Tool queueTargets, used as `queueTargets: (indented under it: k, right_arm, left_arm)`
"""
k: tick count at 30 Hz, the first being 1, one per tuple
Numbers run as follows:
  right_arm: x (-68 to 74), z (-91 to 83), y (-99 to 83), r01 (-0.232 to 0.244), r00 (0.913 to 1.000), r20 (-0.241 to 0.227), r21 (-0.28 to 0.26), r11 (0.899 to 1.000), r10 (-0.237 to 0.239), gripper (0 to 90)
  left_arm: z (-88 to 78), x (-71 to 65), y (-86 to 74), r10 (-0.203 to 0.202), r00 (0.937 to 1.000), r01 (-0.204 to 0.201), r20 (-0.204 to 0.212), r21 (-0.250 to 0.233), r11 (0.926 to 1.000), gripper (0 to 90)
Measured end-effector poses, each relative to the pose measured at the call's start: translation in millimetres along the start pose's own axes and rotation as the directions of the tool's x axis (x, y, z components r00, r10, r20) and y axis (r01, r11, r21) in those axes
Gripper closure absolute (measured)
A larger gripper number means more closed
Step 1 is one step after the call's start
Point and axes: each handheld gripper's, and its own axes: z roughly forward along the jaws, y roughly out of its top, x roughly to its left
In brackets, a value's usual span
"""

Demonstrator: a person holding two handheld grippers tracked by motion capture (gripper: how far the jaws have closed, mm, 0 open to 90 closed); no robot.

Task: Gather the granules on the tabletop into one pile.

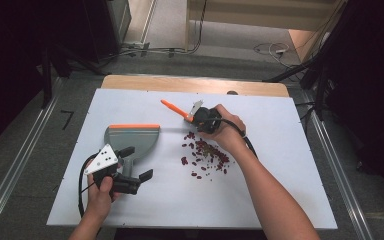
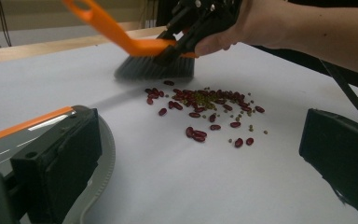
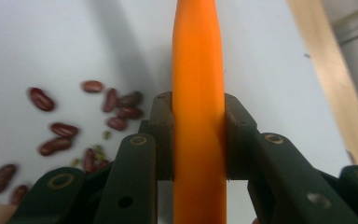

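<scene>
An orange-handled brush (image 1: 174,108) with dark bristles (image 2: 154,68) is tilted over the far edge of a scatter of red and small green beans (image 1: 205,155) on the white board. My right gripper (image 1: 200,118) is shut on its orange handle (image 3: 198,70), with one jaw pressed to each side. The beans (image 2: 205,107) lie just in front of the bristles. A grey dustpan (image 1: 132,137) with an orange lip lies left of the beans. My left gripper (image 1: 136,163) sits at the dustpan's near end, jaws wide apart, with bare board between them (image 2: 198,140).
The white board (image 1: 280,190) covers most of a wooden table (image 1: 195,84). Metal rails (image 1: 15,170) run along both sides of it. Cables (image 1: 275,49) lie on the floor beyond the far edge. The person's right forearm (image 1: 270,195) crosses the board's near right part.
</scene>
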Motion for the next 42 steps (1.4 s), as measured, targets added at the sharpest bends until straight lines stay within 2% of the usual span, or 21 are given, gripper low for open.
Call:
queueTargets:
  k: [2, 4, 5, 11, 15, 24, 29, 31, 35, 37, 38, 39, 40, 41, 42]
  right_arm:
    - [5.5, 0.5, 2.0, 0.013, 0.9999, -0.009, 0.012, 1.000, -0.013, 68.8]
    - [11.4, 0.3, 2.5, 0.024, 0.9989, -0.042, 0.031, 0.999, -0.023, 68.4]
    - [14.5, -0.5, 1.6, 0.044, 0.9977, -0.053, 0.040, 0.998, -0.042, 68.3]
    - [26.2, -10.1, -7.5, 0.048, 0.9924, -0.114, 0.017, 0.999, -0.046, 68.0]
    - [35.4, -16.1, -14.2, 0.081, 0.9884, -0.129, 0.010, 0.997, -0.079, 67.7]
    - [48.9, -30.4, -21.7, 0.165, 0.9711, -0.174, -0.005, 0.986, -0.163, 67.7]
    - [53.8, -35.9, -24.4, 0.209, 0.9651, -0.158, -0.016, 0.978, -0.209, 67.9]
    - [53.5, -39.0, -24.9, 0.213, 0.9635, -0.160, -0.028, 0.977, -0.215, 68.2]
    - [49.4, -49.7, -25.5, 0.187, 0.9705, -0.143, -0.059, 0.981, -0.194, 68.7]
    - [48.0, -56.6, -24.0, 0.198, 0.9706, -0.125, -0.067, 0.978, -0.205, 68.7]
    - [48.3, -60.8, -22.5, 0.192, 0.9739, -0.111, -0.068, 0.979, -0.198, 68.7]
    - [49.4, -65.6, -21.1, 0.183, 0.9747, -0.118, -0.067, 0.981, -0.190, 68.7]
    - [49.0, -69.8, -19.0, 0.166, 0.9785, -0.110, -0.080, 0.983, -0.174, 68.7]
    - [47.9, -74.2, -16.7, 0.133, 0.9820, -0.123, -0.089, 0.987, -0.144, 68.7]
    - [48.4, -78.5, -14.4, 0.066, 0.9854, -0.151, -0.094, 0.993, -0.080, 68.7]
  left_arm:
    - [-0.1, 0.2, -0.2, -0.003, 1.0000, 0.003, 0.001, 0.002, 1.0000, 0.0]
    - [-0.1, 0.2, -0.1, -0.006, 1.0000, 0.006, 0.003, 0.003, 1.0000, 0.0]
    - [0.0, 0.0, 0.0, -0.008, 1.0000, 0.008, 0.004, 0.002, 1.0000, 0.0]
    - [0.8, -1.9, 0.2, -0.009, 0.9999, 0.009, 0.008, 0.007, 0.9999, 0.0]
    - [1.7, -2.8, 0.0, -0.008, 0.9999, 0.008, 0.007, 0.009, 0.9999, 0.0]
    - [1.4, -3.4, 0.0, -0.009, 0.9999, 0.009, 0.006, 0.008, 0.9999, 0.0]
    - [1.3, -3.2, -0.3, -0.011, 0.9999, 0.011, 0.004, 0.010, 0.9999, 0.0]
    - [1.3, -3.3, -0.3, -0.009, 0.9999, 0.009, 0.004, 0.010, 0.9999, 0.0]
    - [1.4, -2.7, -0.5, -0.012, 0.9999, 0.012, 0.000, 0.008, 0.9999, 0.0]
    - [1.6, -2.5, -0.5, -0.013, 0.9999, 0.013, -0.003, 0.009, 0.9999, 0.0]
    - [1.7, -2.5, -0.4, -0.013, 0.9999, 0.013, -0.004, 0.009, 0.9999, 0.0]
    - [1.7, -2.4, -0.4, -0.013, 0.9999, 0.014, -0.005, 0.008, 0.9999, 0.0]
    - [1.5, -2.3, -0.3, -0.015, 0.9999, 0.015, -0.006, 0.007, 0.9999, 0.0]
    - [1.1, -1.8, -0.1, -0.014, 0.9999, 0.014, -0.007, 0.008, 0.9999, 0.0]
    - [0.8, -1.6, -0.1, -0.016, 0.9998, 0.017, -0.008, 0.006, 0.9998, 0.0]
